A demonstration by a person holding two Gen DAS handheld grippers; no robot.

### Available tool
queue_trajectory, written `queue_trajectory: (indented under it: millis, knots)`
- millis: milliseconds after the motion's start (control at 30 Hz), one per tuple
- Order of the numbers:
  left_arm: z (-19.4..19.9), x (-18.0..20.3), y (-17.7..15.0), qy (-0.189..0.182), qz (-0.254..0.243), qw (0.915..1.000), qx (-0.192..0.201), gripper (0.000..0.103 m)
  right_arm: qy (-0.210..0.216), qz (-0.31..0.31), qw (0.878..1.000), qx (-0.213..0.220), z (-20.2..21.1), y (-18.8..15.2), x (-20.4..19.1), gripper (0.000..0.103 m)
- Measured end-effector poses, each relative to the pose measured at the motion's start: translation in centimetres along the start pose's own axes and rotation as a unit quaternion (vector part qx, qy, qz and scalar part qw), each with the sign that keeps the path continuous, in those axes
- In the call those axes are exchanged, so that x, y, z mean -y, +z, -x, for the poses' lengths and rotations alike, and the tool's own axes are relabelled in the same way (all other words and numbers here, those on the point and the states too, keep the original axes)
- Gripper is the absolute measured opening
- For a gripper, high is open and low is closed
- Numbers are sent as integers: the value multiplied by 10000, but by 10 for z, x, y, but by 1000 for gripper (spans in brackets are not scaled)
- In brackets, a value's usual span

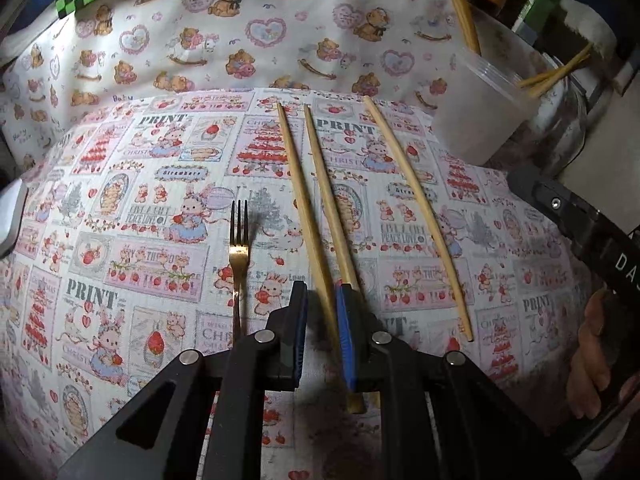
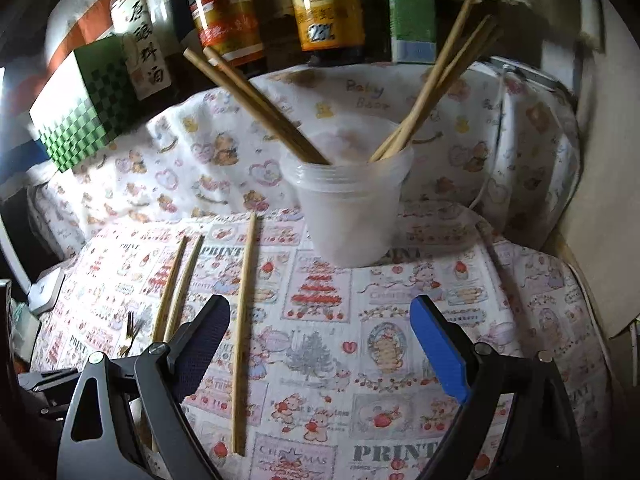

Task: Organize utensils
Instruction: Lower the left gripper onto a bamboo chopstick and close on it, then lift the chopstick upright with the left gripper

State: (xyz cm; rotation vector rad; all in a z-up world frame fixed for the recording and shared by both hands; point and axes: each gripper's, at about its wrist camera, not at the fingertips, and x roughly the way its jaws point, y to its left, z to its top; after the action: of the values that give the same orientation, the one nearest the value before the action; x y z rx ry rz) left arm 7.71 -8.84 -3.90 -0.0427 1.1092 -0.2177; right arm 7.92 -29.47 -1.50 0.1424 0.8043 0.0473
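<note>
Three wooden chopsticks lie on the patterned cloth. In the left wrist view my left gripper [image 1: 322,294] is open, its jaws a narrow gap apart around the near ends of the left chopstick [image 1: 302,216] and the middle chopstick [image 1: 328,204]. The third chopstick [image 1: 418,208] lies apart to the right. A gold fork [image 1: 239,252] lies left of the gripper. A translucent plastic cup [image 2: 352,204] holds several chopsticks [image 2: 436,80]. My right gripper [image 2: 320,320] is wide open and empty, in front of the cup, with the single chopstick [image 2: 243,332] beside its left finger.
Sauce bottles [image 2: 324,8], a green carton [image 2: 410,8] and a green checkered box [image 2: 80,108] stand behind the cup. A white device [image 2: 46,290] lies at the cloth's left edge. The hand holding the right gripper shows at the right of the left wrist view [image 1: 596,344].
</note>
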Motion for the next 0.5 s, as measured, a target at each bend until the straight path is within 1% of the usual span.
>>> queue_trajectory:
  millis: [133, 167, 200, 333, 400, 500]
  knots:
    - [-1, 6, 0, 103, -212, 9997, 16, 14, -39, 81, 10000, -6, -1, -2, -4, 93]
    - [-1, 5, 0, 93, -228, 9997, 8, 13, -82, 130, 9999, 18, -1, -2, -5, 93]
    - [-2, 5, 0, 72, -224, 9997, -2, 9, -115, 157, 9998, 39, 0, -2, -6, 93]
    - [-2, 4, 1, 84, -204, 9998, -8, 7, -146, 240, 9996, 71, 1, -3, -7, 93]
    - [5, 4, 0, 95, -115, 9996, 244, 6, -190, 246, 9995, 103, 2, -3, -7, 93]
    - [30, 7, -4, 123, -48, 9950, 985, 6, -188, 208, 9995, 154, 4, -2, -4, 93]
